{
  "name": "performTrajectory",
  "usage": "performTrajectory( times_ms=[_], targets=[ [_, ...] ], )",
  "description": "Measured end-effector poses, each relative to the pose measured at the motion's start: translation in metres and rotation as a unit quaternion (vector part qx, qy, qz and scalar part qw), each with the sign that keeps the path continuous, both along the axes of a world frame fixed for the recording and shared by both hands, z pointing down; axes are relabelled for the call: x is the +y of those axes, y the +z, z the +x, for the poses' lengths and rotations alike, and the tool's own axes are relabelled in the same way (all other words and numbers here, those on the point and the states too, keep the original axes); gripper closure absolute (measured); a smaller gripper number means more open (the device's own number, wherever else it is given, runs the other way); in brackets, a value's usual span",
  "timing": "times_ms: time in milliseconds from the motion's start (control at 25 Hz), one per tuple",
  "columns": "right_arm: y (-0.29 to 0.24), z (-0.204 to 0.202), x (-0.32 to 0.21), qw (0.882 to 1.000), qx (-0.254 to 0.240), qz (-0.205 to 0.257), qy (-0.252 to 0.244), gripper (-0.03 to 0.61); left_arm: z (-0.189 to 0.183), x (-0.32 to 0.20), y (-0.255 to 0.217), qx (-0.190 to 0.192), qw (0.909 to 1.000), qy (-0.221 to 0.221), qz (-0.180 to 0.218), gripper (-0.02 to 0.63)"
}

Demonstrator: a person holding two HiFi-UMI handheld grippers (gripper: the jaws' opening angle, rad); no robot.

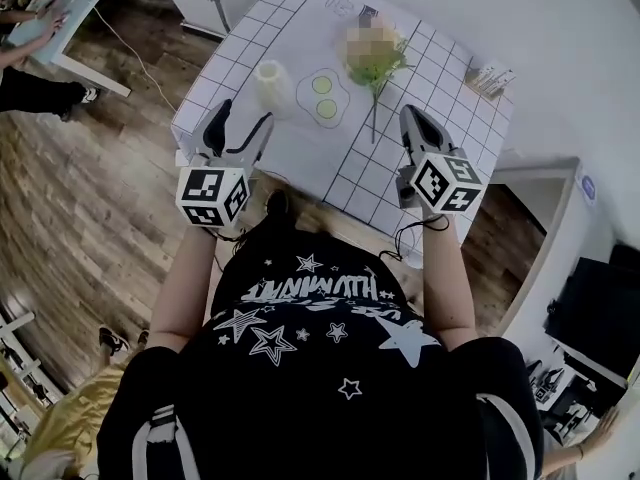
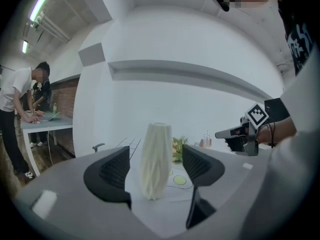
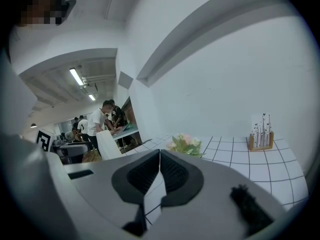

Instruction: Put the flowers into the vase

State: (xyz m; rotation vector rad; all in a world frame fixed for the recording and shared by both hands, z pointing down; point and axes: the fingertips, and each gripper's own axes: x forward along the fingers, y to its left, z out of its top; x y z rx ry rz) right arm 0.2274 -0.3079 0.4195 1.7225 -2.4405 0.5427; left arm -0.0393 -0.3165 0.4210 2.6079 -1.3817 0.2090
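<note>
We find the flowers (image 1: 378, 63) lying right of the vase (image 1: 270, 83), stem pointing toward the right gripper (image 1: 413, 118) | its jaws closed, empty, nearer | left gripper (image 1: 243, 116) jaws apart, facing vase, not touching

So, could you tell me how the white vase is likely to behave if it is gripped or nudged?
The vase is tall on a narrow foot, so a nudge near its top would probably tip it. Its ridged sides should offer some grip. With the flowers lying on the table, it is likely light.
</note>
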Motion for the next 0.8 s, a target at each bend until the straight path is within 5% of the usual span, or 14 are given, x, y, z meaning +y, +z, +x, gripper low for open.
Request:
performTrajectory(
  times_ms=[120, 280, 640, 720, 800],
  targets=[
    [0.01, -0.002, -0.013, 1.0, 0.007, -0.016, 0.009, 0.566, 0.003, -0.015, 0.017, -0.001, 0.9997, 0.023, -0.01, 0.219],
    [0.025, -0.001, -0.025, 0.998, 0.04, -0.041, 0.021, 0.566, 0.018, -0.026, 0.044, -0.01, 0.996, 0.079, -0.04, 0.191],
    [0.073, -0.006, -0.036, 0.988, 0.068, -0.136, 0.018, 0.563, 0.041, -0.047, 0.057, -0.014, 0.9886, 0.146, -0.035, 0.183],
    [0.084, -0.006, -0.04, 0.984, 0.066, -0.163, 0.02, 0.486, 0.043, -0.049, 0.059, -0.018, 0.9865, 0.159, -0.034, 0.186],
    [0.095, -0.006, -0.044, 0.979, 0.064, -0.192, 0.023, 0.474, 0.046, -0.05, 0.06, -0.019, 0.984, 0.174, -0.034, 0.186]
  ],
)
